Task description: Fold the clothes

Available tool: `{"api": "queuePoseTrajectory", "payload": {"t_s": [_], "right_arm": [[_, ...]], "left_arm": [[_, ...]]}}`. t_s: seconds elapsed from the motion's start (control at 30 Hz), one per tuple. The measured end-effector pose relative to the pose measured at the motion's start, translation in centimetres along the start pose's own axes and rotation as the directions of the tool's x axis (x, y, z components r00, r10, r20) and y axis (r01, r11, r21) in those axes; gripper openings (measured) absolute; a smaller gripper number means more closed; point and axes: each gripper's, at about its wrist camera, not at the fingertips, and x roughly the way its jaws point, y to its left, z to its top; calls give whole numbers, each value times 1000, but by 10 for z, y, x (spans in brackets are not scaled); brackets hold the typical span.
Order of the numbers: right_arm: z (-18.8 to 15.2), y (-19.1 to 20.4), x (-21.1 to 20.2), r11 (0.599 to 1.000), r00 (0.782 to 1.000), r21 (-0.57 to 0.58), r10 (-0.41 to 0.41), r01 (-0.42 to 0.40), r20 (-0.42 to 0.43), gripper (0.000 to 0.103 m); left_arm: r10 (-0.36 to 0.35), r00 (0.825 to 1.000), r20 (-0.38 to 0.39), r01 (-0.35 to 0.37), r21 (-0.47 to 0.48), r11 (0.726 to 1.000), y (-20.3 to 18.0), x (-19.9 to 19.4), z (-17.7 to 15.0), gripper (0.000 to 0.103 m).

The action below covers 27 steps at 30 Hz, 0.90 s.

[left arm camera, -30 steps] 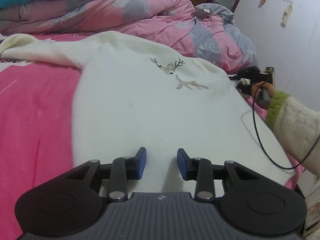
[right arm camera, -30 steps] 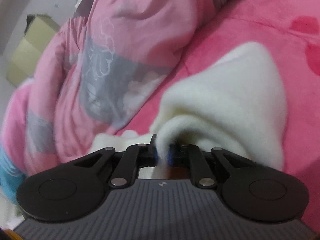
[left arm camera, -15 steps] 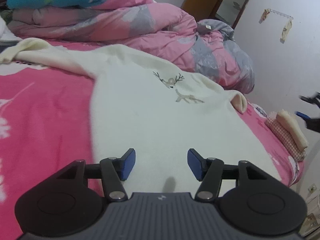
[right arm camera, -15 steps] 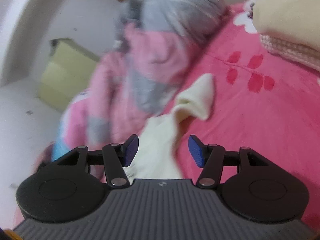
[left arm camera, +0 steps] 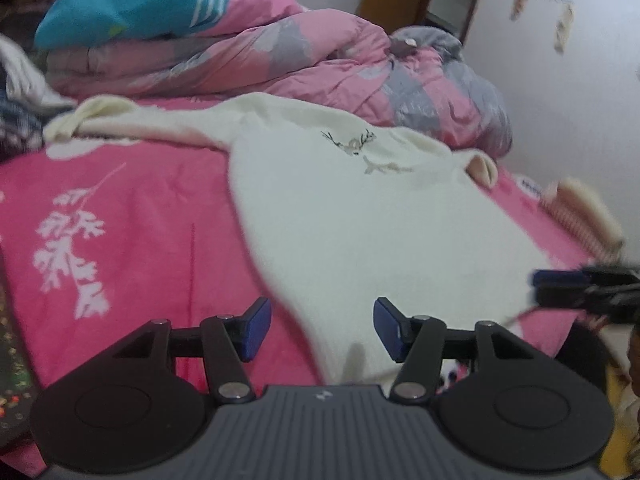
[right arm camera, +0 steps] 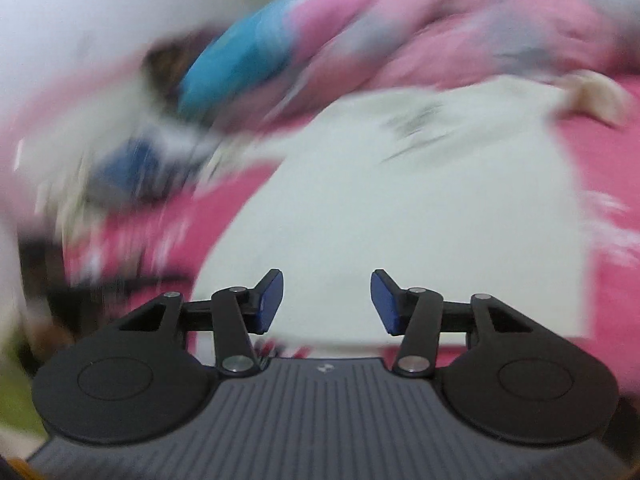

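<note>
Sweater [left arm camera: 360, 216] first: from the left wrist view the cream knit lies spread flat on the pink bed [left arm camera: 120, 216], hem toward the left gripper [left arm camera: 322, 330], neck toward the heaped quilt [left arm camera: 280, 56]. One sleeve [left arm camera: 132, 124] trails out loose to the sweater's left; on the sweater's right only a turned-over cuff [left arm camera: 482, 168] shows at the shoulder. I'd judge the folding barely along — the body is unfolded. A small deer motif sits on the chest; the fabric looks thick and soft. The left fingers stand apart over the hem corner, holding nothing. The right gripper [left arm camera: 560, 280] pokes in beside the sweater's right edge.

From the right wrist view — badly blurred — the sweater [right arm camera: 400, 200] fills the middle, the cuff [right arm camera: 592, 96] at its far right corner. The right gripper's [right arm camera: 327, 300] fingers stand apart, empty.
</note>
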Motion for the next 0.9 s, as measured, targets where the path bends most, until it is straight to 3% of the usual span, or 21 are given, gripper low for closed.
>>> {"api": "queuePoseTrajectory", "payload": {"t_s": [0.07,0.2,0.3,0.33,0.4,0.47,0.73,0.8,0.9], "right_arm": [[-6,34,19,982,1000,-186,19,-23,-21,43],[-17,86,49,867,998,-496,25,-51,-59,42],[-26,106,64,784,998,-620,3,-44,-66,35],[-26,109,68,764,998,-644,-11,-34,-65,28],[-23,109,70,752,997,-658,-22,-32,-74,15],[-18,107,70,764,997,-644,-20,-34,-76,6],[15,68,58,930,990,-340,123,-141,-76,4],[22,52,57,958,985,-231,161,-172,-64,4],[24,45,60,965,985,-199,167,-172,-38,4]], "left_arm": [[6,1000,-5,-6,-5,1000,2,0,-3,56],[15,1000,-17,-16,-28,999,9,-1,-7,52],[22,999,-25,-23,-45,999,13,-1,-11,50],[24,999,-28,-25,-50,998,15,-1,-12,50],[19,1000,-18,-20,-42,999,16,-4,-11,50],[4,1000,3,-4,-24,1000,16,-9,-11,50],[-110,993,43,106,83,991,2,-16,-8,58],[-100,994,38,95,121,988,-7,-12,-8,58],[-60,998,33,53,172,984,-19,-3,-9,58]]}}
